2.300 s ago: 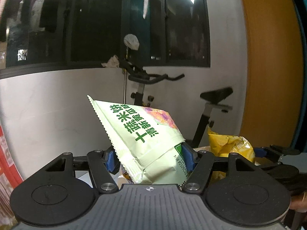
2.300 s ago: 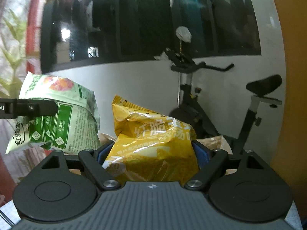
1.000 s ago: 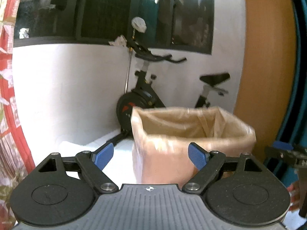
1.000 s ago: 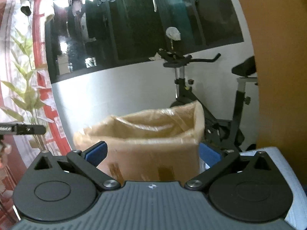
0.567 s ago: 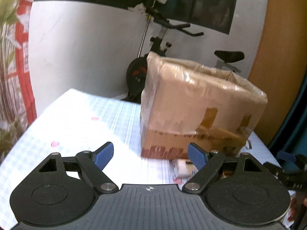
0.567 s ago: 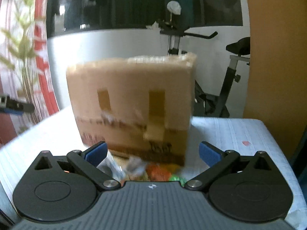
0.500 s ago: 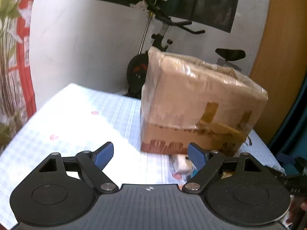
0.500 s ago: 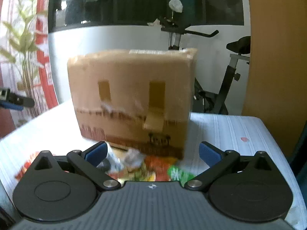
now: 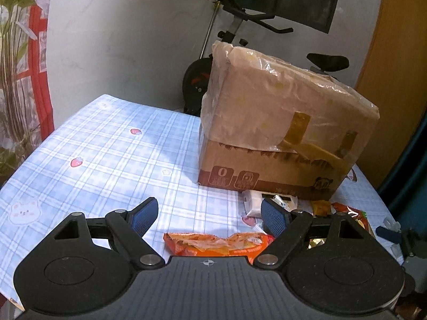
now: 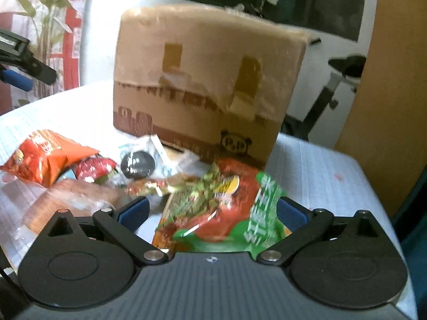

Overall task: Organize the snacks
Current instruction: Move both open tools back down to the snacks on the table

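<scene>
On the left wrist view: left gripper (image 9: 208, 214) is hovering low over the tabletop (image 9: 106, 149), fingers (image 9: 142, 214) spread and pinching nothing; an orange snack bag (image 9: 216, 245) is lying just under them, near the cardboard box (image 9: 280, 138).
Right wrist view: right gripper (image 10: 212, 209) is hanging over a red and green snack bag (image 10: 226, 210), fingers spread either side, not pressing.
Step in hand: reaching for the next snacks, I judge.
Next move: lowering, closing on a bag each, then lifting to the box.

Open right tongs (image 10: 212, 209) over red-green snack packet (image 10: 226, 205), before lined cardboard box (image 10: 208, 77).
</scene>
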Demonstrator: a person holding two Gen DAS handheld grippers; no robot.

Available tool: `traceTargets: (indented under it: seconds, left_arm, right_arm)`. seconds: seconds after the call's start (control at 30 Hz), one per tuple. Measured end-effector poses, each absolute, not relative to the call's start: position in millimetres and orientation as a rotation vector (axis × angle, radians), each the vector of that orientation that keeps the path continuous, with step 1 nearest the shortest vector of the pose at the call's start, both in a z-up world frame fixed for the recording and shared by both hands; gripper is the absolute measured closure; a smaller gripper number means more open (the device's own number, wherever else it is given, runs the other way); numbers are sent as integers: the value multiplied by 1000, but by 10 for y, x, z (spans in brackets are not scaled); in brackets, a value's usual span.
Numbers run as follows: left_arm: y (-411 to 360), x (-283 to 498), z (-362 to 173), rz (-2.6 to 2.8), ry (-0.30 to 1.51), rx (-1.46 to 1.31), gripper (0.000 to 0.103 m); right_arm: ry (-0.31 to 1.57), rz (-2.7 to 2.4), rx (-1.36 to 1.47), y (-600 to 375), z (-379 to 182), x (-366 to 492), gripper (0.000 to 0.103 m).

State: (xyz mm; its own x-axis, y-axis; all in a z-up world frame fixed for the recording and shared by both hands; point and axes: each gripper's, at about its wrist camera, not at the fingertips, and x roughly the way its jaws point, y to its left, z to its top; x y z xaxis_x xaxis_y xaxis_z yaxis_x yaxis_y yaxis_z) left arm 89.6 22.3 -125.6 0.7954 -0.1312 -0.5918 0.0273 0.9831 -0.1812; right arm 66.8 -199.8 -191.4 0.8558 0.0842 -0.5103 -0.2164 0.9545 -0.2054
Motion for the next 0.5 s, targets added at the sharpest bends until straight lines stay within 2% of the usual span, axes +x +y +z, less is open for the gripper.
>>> traceTargets:
  seconds: [0.17, 0.3, 0.5]
  left_arm:
    - [234, 871, -1282, -78, 658, -167, 17]
    - [251, 876, -1292, -67, 663, -177, 17]
    - [225, 884, -1330, -74, 677, -182, 17]
  right_arm:
    - [561, 116, -247, -2070, -2025, 743, 0]
    - [575, 86, -209, -2229, -1994, 828, 10]
    - [572, 76, -160, -2401, -1937, 886, 19]
